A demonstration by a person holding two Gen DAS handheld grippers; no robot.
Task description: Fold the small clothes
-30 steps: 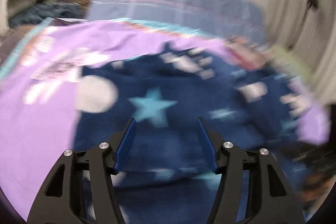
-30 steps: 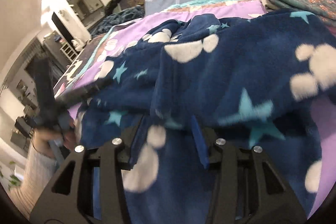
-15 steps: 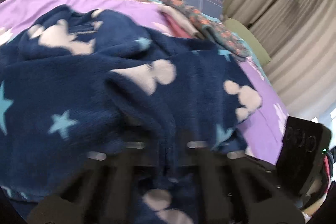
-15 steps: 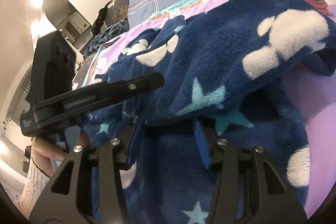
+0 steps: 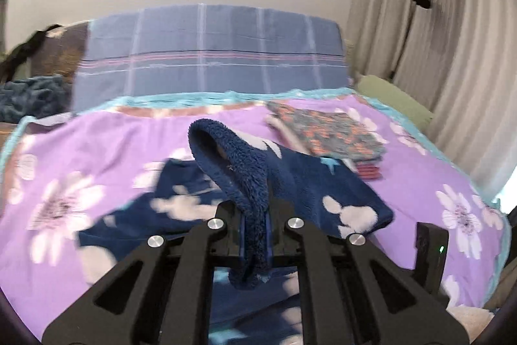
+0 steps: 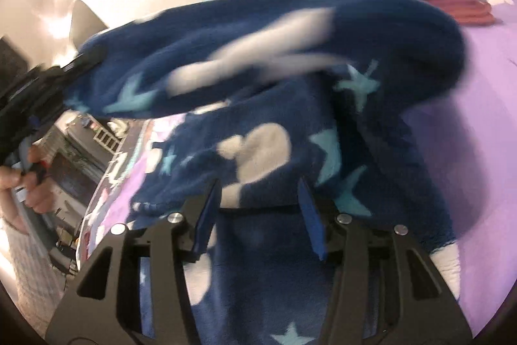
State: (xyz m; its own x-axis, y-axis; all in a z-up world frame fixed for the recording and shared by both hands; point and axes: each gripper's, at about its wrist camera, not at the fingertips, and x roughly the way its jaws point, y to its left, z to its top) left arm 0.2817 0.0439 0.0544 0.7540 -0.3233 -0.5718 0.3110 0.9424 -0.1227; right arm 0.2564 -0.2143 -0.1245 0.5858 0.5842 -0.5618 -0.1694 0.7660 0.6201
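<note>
One navy fleece garment [image 5: 300,183], star-and-cloud print, pinched in left tool [image 5: 255,235].

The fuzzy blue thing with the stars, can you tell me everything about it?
The fuzzy blue garment looks like thick, soft fleece, dark navy with pale blue stars and white cloud-like blobs. It lies rumpled across the purple flowered bedspread, near a stack of folded clothes. One edge is lifted and curls in a loop, pinched in the closed left gripper. The right gripper sits open with the fleece between its fingers. Part of it looks blurred in the right wrist view.
</note>
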